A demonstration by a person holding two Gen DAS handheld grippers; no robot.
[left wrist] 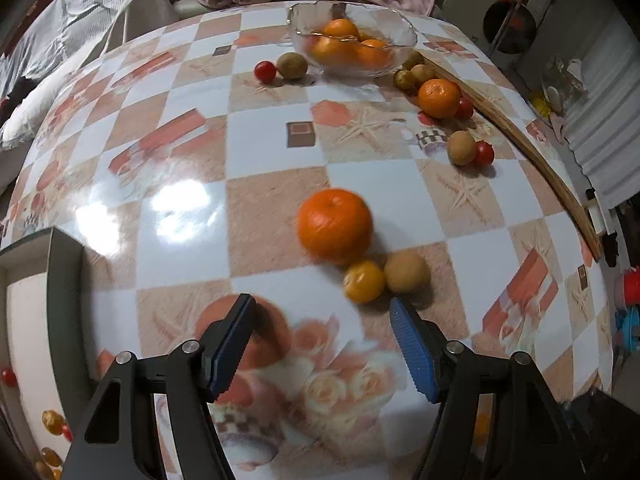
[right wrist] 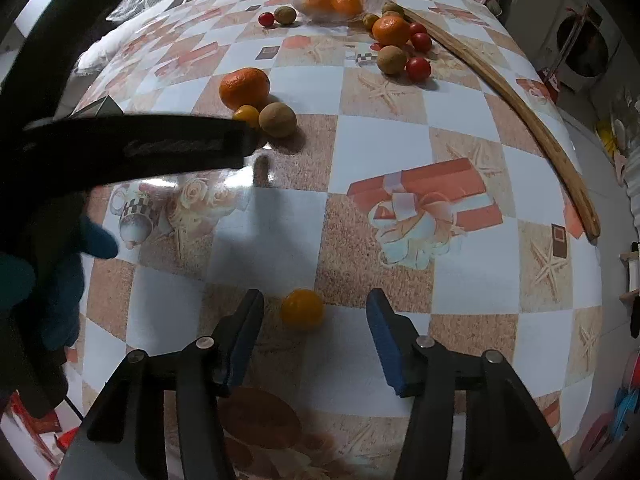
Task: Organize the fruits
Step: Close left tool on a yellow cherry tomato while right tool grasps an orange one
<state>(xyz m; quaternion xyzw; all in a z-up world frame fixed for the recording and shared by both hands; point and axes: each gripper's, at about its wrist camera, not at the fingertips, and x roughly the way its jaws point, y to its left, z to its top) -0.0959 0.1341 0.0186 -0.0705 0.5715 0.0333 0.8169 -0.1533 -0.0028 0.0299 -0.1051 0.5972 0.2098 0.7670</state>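
Observation:
My left gripper (left wrist: pixel 322 310) is open above the patterned table, empty. Just beyond its tips lie a large orange (left wrist: pixel 335 224), a small yellow-orange fruit (left wrist: pixel 364 282) and a brown kiwi (left wrist: pixel 407 272), all touching. My right gripper (right wrist: pixel 315 306) is open around a small yellow-orange fruit (right wrist: pixel 302 308) that rests on the table; the pads stand clear of it on both sides. In the right wrist view the left gripper's body (right wrist: pixel 132 148) crosses from the left, close to the same orange (right wrist: pixel 245 88) and kiwi (right wrist: pixel 277 120). A glass bowl (left wrist: pixel 404 28) at the far edge holds oranges.
Loose fruit lies near the bowl: a cherry tomato (left wrist: pixel 265 71) and kiwi (left wrist: pixel 293 65) on its left; an orange (left wrist: pixel 439 98), tomatoes and kiwis on its right. A long wooden stick (left wrist: pixel 532 148) runs along the table's right edge. Bedding and cloth lie behind.

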